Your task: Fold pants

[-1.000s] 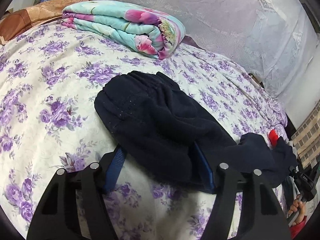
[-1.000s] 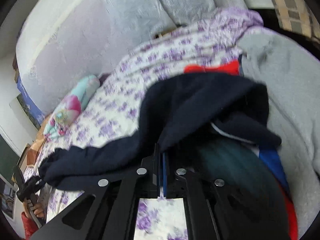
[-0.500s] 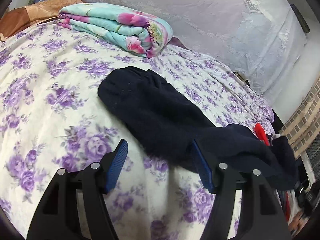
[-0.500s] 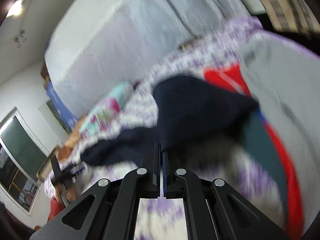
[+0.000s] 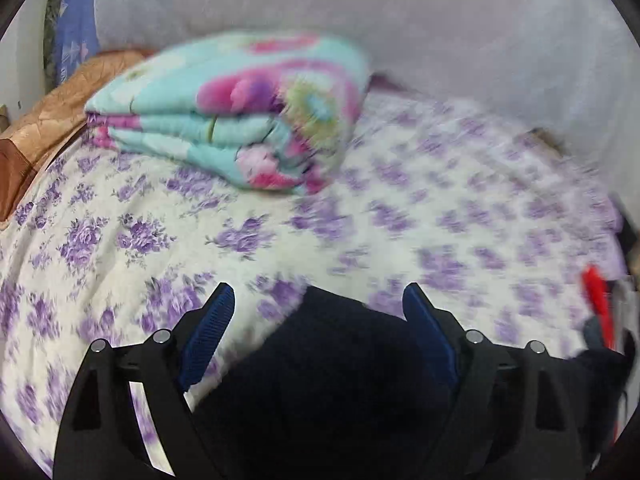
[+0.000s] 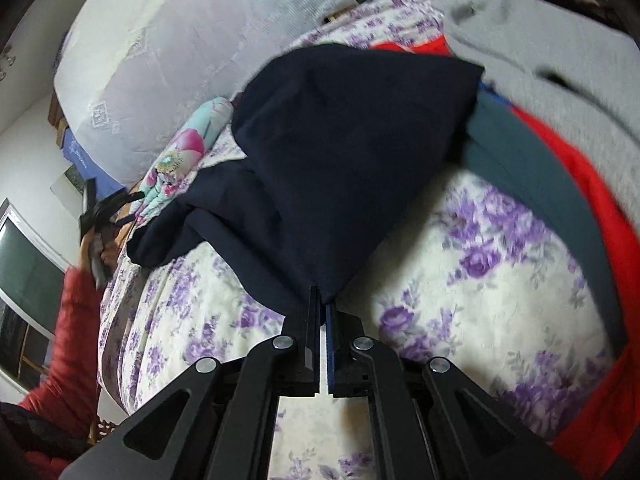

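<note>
A bed [image 5: 120,248] covered by a white sheet with purple flowers fills both views, set against a pale lace-patterned wall [image 5: 440,40]. A folded quilt [image 5: 240,120] (turquoise with pink flowers) lies at the far side. The dark navy pants [image 6: 340,152] are spread across the sheet. The right gripper [image 6: 322,300] is clamped on a corner of the pants, its jaws nearly together. The left gripper [image 5: 316,304] has jaws that have just been opening wide; the pants lie below and between them, untouched by the pads. Red [image 6: 580,208], teal and grey clothes are piled beside the pants. A red sleeve [image 6: 76,320] is seen at the left edge.
</note>
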